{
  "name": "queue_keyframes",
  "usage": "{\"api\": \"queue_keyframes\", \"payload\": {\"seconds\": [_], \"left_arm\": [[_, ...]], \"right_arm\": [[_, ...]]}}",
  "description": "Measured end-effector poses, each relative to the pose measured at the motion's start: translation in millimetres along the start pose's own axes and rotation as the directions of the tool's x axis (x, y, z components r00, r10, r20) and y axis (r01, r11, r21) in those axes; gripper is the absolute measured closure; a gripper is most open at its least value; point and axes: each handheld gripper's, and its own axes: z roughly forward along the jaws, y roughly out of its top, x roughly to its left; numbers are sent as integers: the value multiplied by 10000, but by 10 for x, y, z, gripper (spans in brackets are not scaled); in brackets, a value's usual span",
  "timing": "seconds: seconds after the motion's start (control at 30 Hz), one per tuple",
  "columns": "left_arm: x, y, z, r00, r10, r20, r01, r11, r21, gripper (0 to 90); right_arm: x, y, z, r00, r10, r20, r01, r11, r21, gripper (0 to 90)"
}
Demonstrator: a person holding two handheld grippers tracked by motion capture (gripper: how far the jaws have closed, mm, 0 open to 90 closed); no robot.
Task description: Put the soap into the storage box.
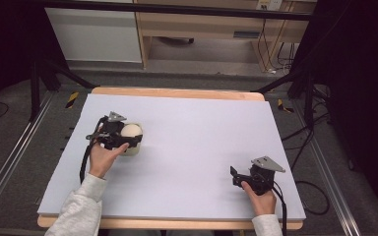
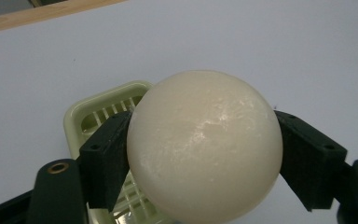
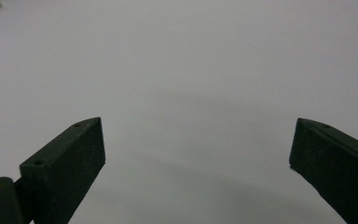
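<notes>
left tool [image 1: 128, 135] has the cream ball [image 1: 131, 131] pinched, right tool [image 1: 237, 176] gaping over bare worktop

so the left one's two black jaws are clamped on either side of that smooth cream-white ball [image 2: 204, 147], and it sits right over a pale green slatted tray [image 2: 103, 109], toward the left side of the lavender worktop [image 1: 197, 128]. can't really tell if the ball is resting on the tray or held just off it, since the ball hides the spot where they'd meet. the person's left hand [image 1: 103, 157] is wrapped round the tool's handle, grey sleeve [image 1: 78, 209] coming in from the near edge. the right tool is well apart from all that, near the front right, jaws spread wide with nothing between them, just plain worktop [image 3: 191, 70] under it.
</notes>
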Motion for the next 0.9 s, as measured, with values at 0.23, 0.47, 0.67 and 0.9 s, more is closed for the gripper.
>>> {"api": "queue_keyframes", "payload": {"seconds": [0.23, 0.47, 0.67, 0.9], "left_arm": [[75, 6, 71, 9999, -54, -98, 55, 9999, 122, 245], [175, 0, 127, 9994, -248, -230, 253, 9995, 178, 244], [230, -15, 180, 9986, -341, -414, 354, 9989, 320, 244], [306, -34, 226, 9979, -401, -508, 425, 9980, 467, 244]], "right_arm": [[0, 7, 7, 10000, -1, 27, 1, 10000, 4, 38], [6, 9, 17, 10000, -51, 73, 51, 10000, 22, 38], [10, 9, 23, 9999, -131, 91, 131, 9999, 24, 38], [26, 9, 36, 10000, -84, 35, 83, 9999, 64, 38]]}}
